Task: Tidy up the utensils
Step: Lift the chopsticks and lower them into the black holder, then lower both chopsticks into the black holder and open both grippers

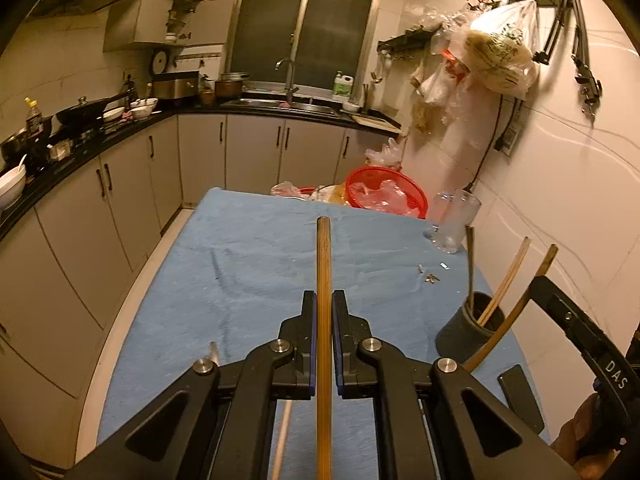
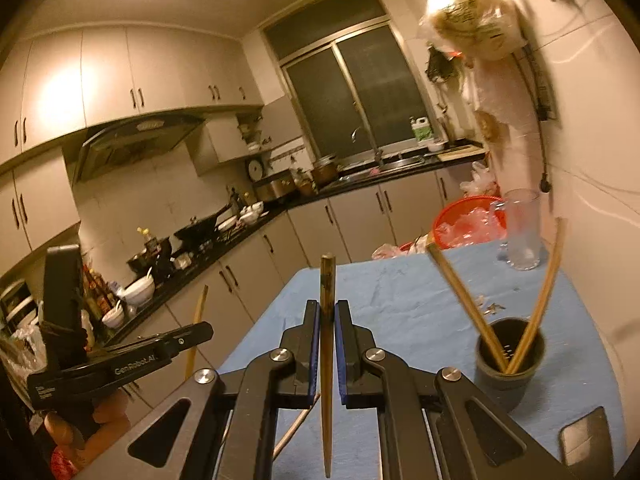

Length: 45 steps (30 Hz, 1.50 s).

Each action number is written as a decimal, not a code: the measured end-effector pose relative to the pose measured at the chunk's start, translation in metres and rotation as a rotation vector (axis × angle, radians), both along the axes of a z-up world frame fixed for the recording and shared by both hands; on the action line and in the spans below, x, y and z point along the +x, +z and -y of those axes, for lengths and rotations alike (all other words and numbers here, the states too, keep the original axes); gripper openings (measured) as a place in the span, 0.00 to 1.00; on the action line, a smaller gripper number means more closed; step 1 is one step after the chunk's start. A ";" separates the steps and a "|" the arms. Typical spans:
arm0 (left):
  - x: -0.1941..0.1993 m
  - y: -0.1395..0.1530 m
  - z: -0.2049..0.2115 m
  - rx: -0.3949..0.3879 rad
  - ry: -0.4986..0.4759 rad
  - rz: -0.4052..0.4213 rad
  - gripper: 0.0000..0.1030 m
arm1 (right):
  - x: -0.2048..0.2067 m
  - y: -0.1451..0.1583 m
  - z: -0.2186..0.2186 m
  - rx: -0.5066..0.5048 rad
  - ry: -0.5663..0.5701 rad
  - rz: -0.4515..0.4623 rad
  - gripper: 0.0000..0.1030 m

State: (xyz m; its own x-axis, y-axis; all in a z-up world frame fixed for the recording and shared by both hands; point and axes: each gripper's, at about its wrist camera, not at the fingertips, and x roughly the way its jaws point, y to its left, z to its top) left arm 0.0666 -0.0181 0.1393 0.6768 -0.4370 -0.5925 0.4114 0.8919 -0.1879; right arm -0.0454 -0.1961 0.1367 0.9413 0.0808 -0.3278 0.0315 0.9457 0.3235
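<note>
Chopsticks: one clamped in each gripper, jaws closed tight on the shaft. Left gripper (image 1: 323,300) holds a light bamboo chopstick (image 1: 323,280) pointing far along the blue cloth (image 1: 248,264); right gripper (image 2: 327,308) holds a darker chopstick (image 2: 328,280), its blunt end up over the cloth's far-left edge. Dark holder cup (image 2: 510,356) sits near the right edge of the cloth, close to the wall, with chopsticks leaning out in a V. Clear glass mug (image 2: 520,232) is farther along the same edge, red basket (image 2: 468,220) beyond the far end. Middle of the cloth is open; small bits of debris (image 1: 430,278) lie between mug and cup. Another chopstick (image 1: 282,440) lies on the cloth under the left gripper, mostly hidden by its frame. Dark flat object (image 2: 588,440) near right, cut off, unclear what. Right view blurred around the cup's sticks.
</note>
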 end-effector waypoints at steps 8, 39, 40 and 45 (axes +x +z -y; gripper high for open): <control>-0.004 0.036 0.063 -0.025 -0.088 0.076 0.07 | -0.034 0.032 0.051 -0.007 -0.117 0.083 0.07; 0.055 0.001 0.266 -0.154 -0.173 0.171 0.07 | -0.002 0.031 0.179 -0.046 -0.259 0.078 0.07; 0.053 -0.001 0.266 -0.149 -0.168 0.180 0.07 | -0.001 0.027 0.178 -0.052 -0.261 0.073 0.07; 0.048 -0.001 0.261 -0.150 -0.157 0.204 0.07 | -0.001 0.017 0.177 -0.043 -0.251 0.053 0.07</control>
